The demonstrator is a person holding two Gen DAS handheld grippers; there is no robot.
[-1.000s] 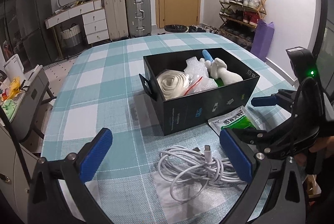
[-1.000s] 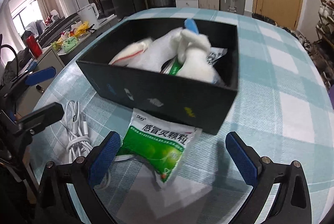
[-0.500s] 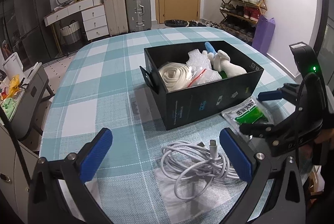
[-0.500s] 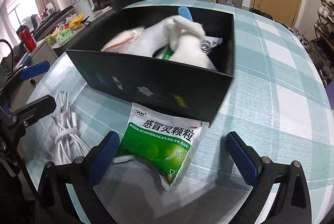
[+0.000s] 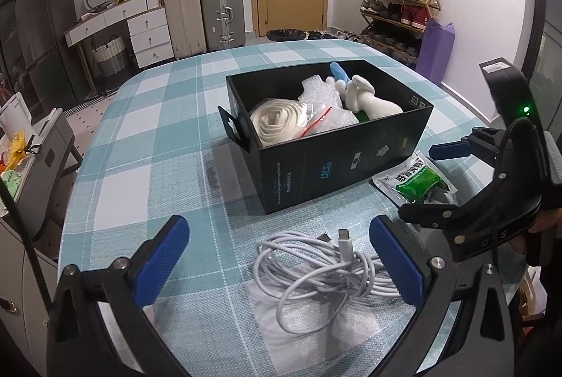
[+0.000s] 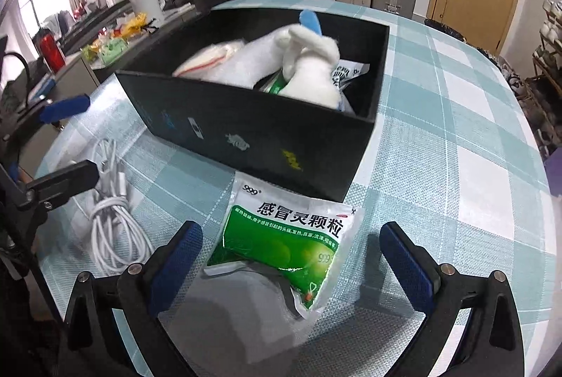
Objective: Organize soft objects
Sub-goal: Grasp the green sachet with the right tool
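A black box [image 5: 337, 163] on the checked table holds a rolled white cloth [image 5: 277, 122], bubble wrap [image 5: 321, 98] and a white plush toy [image 5: 365, 96]; the box [image 6: 246, 131] and the plush toy [image 6: 309, 68] also show in the right wrist view. A coiled white cable [image 5: 316, 264] lies on a plastic sheet just before my open, empty left gripper [image 5: 277, 264]. A green medicine sachet [image 6: 291, 236] lies against the box front, between the open jaws of my empty right gripper [image 6: 291, 268]. The sachet [image 5: 414, 180] and the right gripper [image 5: 446, 180] also show in the left wrist view.
The table [image 5: 140, 145] has a teal-and-white checked cloth. Suitcases [image 5: 221, 15], a drawer unit [image 5: 147, 33] and a shoe rack [image 5: 397, 8] stand beyond its far edge. A side cabinet with clutter [image 5: 21, 159] stands to the left. The cable [image 6: 112, 219] lies left of the sachet.
Both grippers have pulled back and risen a little, so the box sits farther off. The right gripper has shifted so the sachet lies centred between its open jaws. Nothing was grasped.
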